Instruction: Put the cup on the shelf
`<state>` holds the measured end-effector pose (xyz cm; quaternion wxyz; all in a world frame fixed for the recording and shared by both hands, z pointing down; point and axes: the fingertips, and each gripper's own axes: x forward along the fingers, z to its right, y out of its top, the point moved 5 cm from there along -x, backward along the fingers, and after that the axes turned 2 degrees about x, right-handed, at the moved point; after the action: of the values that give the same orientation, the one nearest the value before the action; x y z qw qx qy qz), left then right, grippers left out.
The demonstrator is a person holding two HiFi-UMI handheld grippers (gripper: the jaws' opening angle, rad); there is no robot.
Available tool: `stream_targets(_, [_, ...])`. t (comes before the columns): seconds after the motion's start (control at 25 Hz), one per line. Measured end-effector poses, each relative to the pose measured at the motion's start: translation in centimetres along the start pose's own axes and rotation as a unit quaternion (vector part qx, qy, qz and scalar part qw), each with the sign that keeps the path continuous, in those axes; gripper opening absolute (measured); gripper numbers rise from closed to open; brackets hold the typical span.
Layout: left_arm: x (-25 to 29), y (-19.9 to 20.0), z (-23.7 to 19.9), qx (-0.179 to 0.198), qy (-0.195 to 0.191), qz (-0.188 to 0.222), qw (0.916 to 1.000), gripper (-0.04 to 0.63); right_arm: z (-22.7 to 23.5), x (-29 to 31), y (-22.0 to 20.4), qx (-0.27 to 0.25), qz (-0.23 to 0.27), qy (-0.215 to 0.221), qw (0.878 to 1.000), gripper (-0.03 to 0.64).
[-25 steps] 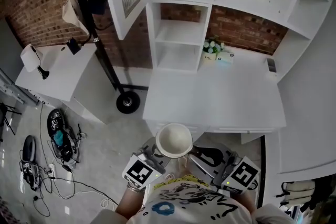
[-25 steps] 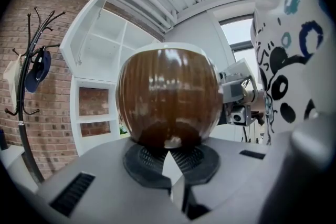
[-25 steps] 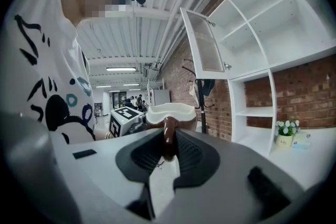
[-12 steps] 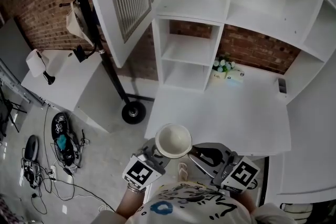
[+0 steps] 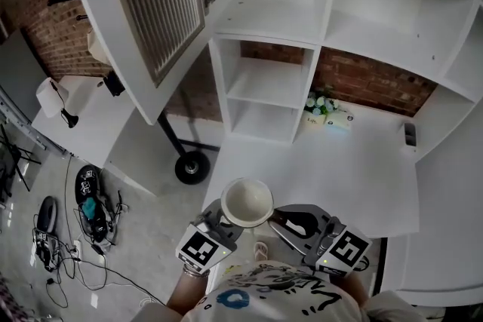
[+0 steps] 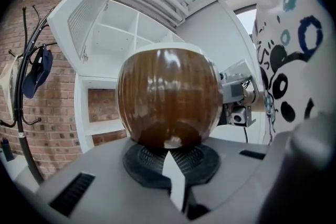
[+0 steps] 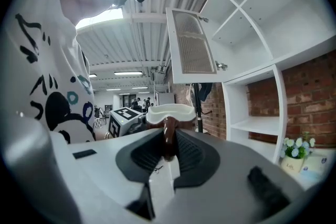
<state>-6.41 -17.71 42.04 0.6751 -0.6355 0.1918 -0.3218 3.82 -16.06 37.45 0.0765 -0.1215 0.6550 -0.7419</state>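
Right gripper view shows the right hand-held gripper (image 7: 168,140) clamped on the brown handle of the cup (image 7: 169,112). The left hand-held gripper (image 6: 171,159) has its jaws drawn together with nothing between them. The cup's body sits just beyond their tips; contact cannot be confirmed.

The cup is held in the air, in front of and below the shelf unit (image 5: 306,90), short of the surface (image 5: 332,170) at the unit's foot.

Hazards:
- A grip on the handle alone may let the cup pivot and tip.
- The open door (image 5: 151,19) at the unit's left side overhangs the approach, so a high lift on that side risks striking its edge.
- The flower pot (image 5: 315,108) stands at the unit's foot, right of the lower compartments.

The compartments look empty, and their dividers limit sideways room.
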Motion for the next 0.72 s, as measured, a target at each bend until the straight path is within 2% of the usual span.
stream_targets(0.36, [3.7,-0.2,-1.1,-0.004,0.004,0.009,0.9999,0.015,3.6,-0.9,0.0,0.009,0.009,-0.008,1.0,0.063])
stream_targets(0.72, [6.6,0.1,-5.0,0.004,-0.004,0.016,0.9999,0.015,7.7,0.6,0.3,0.008,0.017,-0.037,0.999,0.063])
